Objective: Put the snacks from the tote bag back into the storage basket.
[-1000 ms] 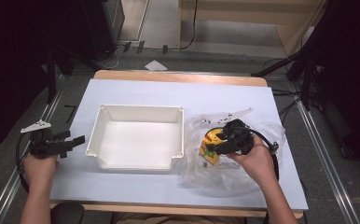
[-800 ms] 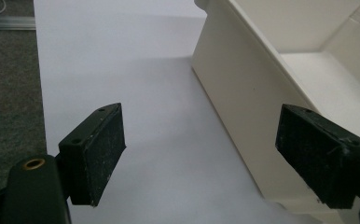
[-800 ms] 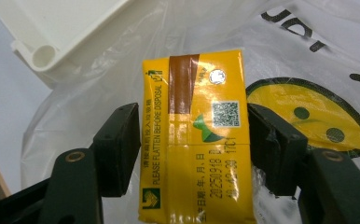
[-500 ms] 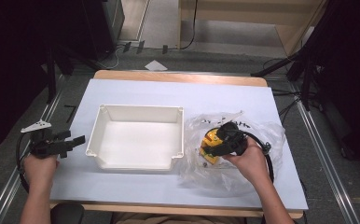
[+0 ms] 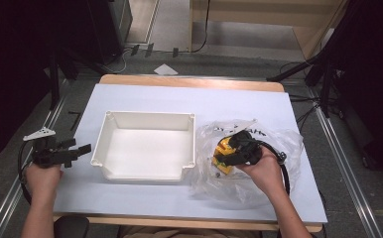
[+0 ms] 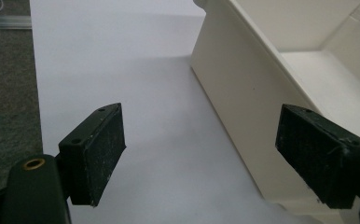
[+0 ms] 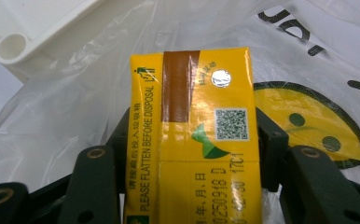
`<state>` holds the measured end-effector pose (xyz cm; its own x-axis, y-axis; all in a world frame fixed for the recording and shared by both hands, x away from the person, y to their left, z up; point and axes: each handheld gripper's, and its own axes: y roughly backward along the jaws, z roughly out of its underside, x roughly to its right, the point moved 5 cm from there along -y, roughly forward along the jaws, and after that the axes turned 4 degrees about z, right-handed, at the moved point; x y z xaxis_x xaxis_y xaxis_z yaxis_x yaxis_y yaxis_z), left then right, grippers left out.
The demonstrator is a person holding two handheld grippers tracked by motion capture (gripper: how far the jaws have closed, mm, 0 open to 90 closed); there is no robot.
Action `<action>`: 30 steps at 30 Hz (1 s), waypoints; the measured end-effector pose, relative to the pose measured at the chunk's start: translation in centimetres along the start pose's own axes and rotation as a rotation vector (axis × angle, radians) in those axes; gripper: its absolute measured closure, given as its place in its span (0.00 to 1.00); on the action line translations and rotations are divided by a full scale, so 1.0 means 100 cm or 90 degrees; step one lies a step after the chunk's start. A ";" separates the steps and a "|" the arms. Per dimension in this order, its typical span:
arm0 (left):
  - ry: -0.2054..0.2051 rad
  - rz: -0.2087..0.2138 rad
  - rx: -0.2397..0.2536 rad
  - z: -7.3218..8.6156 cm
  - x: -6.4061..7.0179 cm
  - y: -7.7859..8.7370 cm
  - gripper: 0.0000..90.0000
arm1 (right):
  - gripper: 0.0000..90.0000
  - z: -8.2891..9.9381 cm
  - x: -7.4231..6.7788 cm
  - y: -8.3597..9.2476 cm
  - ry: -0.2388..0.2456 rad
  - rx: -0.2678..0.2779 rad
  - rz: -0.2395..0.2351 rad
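A yellow drink carton (image 7: 199, 140) with a brown stripe and a QR code sits between the jaws of my right gripper (image 7: 194, 135), which is shut on its two sides. In the high view the same yellow carton (image 5: 225, 148) shows over a clear plastic bag (image 5: 249, 183), with my right gripper (image 5: 226, 157) at the bag's middle. An empty white bin (image 5: 145, 146) stands left of the bag. My left gripper (image 5: 83, 150) hovers open just left of the white bin (image 6: 280, 93), its pads (image 6: 99, 149) wide apart with nothing between them.
The plastic bag (image 7: 318, 51) carries black print and a yellow smiley face. The white tabletop (image 5: 179, 99) ends in a wooden edge at the back. Metal rails run along both sides of the table, and cables lie on the floor behind.
My right gripper has shifted slightly left with the carton, toward the bin's right wall. The left gripper has stayed in place.
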<state>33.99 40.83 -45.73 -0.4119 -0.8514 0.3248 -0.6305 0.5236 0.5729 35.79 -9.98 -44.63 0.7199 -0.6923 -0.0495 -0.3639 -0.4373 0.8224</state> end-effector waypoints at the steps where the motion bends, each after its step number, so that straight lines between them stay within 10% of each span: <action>1: 0.000 0.001 0.000 0.000 0.000 0.000 0.19 | 0.56 0.000 -0.001 0.000 0.006 -0.001 0.006; 30: 0.001 0.000 -0.002 -0.001 -0.001 -0.002 0.19 | 0.59 -0.006 0.004 0.021 0.004 0.020 0.014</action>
<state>34.20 40.76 -45.84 -0.4106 -0.8513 0.3267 -0.6280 0.5237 0.5756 35.60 -10.86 -42.57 0.7151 -0.6985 -0.0279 -0.3978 -0.4395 0.8054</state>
